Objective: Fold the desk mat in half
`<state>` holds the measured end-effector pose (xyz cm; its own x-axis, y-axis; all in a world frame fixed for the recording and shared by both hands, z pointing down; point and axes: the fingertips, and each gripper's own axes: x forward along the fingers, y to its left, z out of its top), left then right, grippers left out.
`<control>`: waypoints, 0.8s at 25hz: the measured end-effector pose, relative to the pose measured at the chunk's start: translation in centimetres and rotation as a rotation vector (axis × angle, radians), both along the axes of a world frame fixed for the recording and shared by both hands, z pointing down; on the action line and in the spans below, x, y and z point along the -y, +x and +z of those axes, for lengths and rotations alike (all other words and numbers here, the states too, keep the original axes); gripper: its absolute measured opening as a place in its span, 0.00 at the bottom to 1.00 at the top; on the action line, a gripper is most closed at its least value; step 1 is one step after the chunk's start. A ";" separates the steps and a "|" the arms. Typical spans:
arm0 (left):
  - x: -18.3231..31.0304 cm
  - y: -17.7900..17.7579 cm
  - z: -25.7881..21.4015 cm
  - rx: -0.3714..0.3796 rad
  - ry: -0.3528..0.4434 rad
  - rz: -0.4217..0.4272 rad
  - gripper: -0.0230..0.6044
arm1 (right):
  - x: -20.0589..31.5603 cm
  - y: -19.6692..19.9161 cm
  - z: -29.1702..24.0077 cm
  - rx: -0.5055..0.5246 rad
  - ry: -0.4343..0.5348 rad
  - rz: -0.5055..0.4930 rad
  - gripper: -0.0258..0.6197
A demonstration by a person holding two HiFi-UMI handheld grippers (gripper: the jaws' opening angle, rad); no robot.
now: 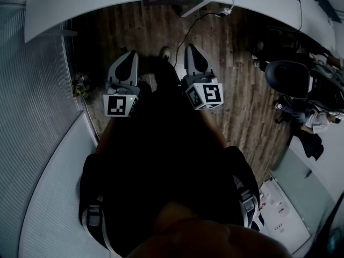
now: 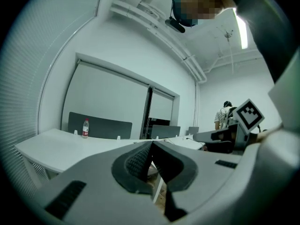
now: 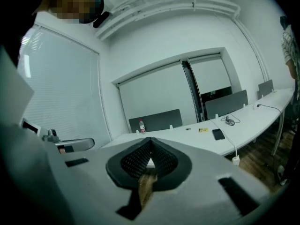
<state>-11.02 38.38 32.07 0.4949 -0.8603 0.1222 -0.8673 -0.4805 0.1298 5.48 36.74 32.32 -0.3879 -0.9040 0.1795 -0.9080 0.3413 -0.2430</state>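
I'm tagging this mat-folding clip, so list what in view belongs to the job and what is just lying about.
For the job: left gripper, shut and empty; right gripper, shut and empty. No desk mat shows in any view.

Lying about: water bottle, phone on the white desk, office chair.

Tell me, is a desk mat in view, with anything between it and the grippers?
No desk mat shows in any view, so that cannot be judged. The left gripper and right gripper, both shut and empty, hang over wood floor.
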 end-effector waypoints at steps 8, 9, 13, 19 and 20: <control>7.4 4.8 -0.3 0.073 0.008 -0.034 0.04 | 8.6 4.1 0.8 -0.071 0.000 -0.063 0.04; 8.3 5.4 -0.2 0.073 0.003 -0.038 0.04 | 9.6 4.6 1.1 -0.078 -0.006 -0.072 0.04; 10.8 8.0 1.2 0.129 -0.021 -0.035 0.04 | 12.6 6.2 2.2 -0.093 -0.009 -0.115 0.04; 13.4 10.1 3.7 0.242 -0.036 -0.030 0.04 | 15.7 8.1 5.1 -0.139 -0.036 -0.160 0.04; 13.8 10.3 4.2 0.258 -0.043 -0.030 0.04 | 16.2 8.2 5.4 -0.136 -0.043 -0.162 0.04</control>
<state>-0.76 24.61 36.24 0.4174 -0.8653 0.2775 -0.8880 -0.4533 -0.0777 13.66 20.52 37.71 -0.4971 -0.8222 0.2772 -0.8675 0.4776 -0.1391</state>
